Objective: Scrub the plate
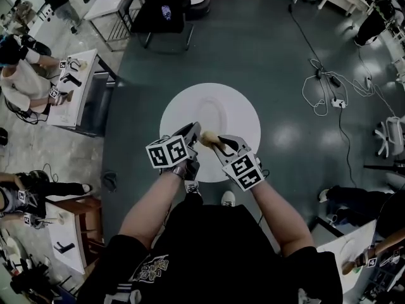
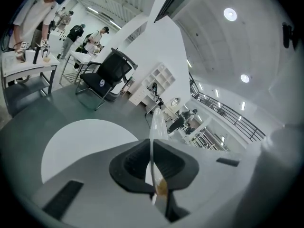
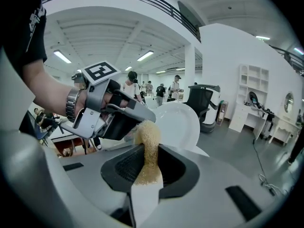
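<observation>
Left hand-held gripper [image 2: 154,173]: clamped on plate [image 3: 183,122] rim. Right hand-held gripper [image 3: 146,167]: clamped on scrubber [image 3: 146,136], beside plate. Scrubbing apparently unfinished.

white plate [image 3: 179,122] upright, tan scrubber [image 3: 148,148] beside

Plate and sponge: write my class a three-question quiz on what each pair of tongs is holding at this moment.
1. True or false: the left tongs grip the plate by its rim.
2. The right tongs hold: A) a sponge; B) a fork; C) nothing.
3. What shape is the white table below the plate?

Key: 1 true; 2 A; 3 round.
</observation>
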The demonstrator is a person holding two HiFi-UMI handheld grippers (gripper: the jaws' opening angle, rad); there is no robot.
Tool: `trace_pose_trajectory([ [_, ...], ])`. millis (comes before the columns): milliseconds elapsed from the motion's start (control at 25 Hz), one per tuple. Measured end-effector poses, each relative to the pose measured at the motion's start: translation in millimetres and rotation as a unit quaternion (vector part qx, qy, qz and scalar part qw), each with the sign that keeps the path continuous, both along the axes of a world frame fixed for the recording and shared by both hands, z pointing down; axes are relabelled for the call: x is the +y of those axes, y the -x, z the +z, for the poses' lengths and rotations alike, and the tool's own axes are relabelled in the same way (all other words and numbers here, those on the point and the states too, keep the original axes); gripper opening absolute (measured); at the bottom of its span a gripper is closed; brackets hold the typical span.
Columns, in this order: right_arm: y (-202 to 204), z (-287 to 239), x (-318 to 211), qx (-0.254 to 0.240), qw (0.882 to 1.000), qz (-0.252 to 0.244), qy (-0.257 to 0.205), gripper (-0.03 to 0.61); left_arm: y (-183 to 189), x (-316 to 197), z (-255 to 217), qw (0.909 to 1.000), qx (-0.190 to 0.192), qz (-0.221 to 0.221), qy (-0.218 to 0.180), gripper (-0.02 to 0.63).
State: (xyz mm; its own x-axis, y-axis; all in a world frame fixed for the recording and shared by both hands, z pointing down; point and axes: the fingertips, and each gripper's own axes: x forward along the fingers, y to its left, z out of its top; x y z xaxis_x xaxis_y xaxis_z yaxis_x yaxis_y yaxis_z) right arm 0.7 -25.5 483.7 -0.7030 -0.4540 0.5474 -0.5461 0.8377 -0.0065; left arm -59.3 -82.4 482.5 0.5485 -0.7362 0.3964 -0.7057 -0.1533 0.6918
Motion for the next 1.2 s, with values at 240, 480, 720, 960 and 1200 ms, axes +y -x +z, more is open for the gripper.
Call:
trace_pose_trajectory([
  [240,-23.9,-5.9,-28.6,0.022,0.999,0.028,-0.01,0.097,-15.5,10.6,-6.6,0.9987,-0.012,0.047,-0.012,0.023],
  [480,-28.9,-32.7,-63.5,0.024,0.997,0.055,-0.051,0.097,-23.1,24.8,-8.9,0.9957,-0.027,0.086,-0.02,0.023],
  [720,-15.2,-72.2,-82.8,0.004,0.993,0.05,-0.108,0.097,-19.6,27.8,-5.7,0.9954,-0.029,0.09,-0.016,0.022],
  [960,3.2,-64.8,-75.1,0.015,0.994,0.018,-0.109,0.097,-18.2,26.6,-9.8,0.9955,-0.02,0.091,-0.021,0.022],
  [1200,10.3,-38.8,-58.2,0.038,0.996,-0.011,-0.084,0.095,-11.1,14.4,-12.0,0.9973,0.001,0.071,-0.019,0.021],
])
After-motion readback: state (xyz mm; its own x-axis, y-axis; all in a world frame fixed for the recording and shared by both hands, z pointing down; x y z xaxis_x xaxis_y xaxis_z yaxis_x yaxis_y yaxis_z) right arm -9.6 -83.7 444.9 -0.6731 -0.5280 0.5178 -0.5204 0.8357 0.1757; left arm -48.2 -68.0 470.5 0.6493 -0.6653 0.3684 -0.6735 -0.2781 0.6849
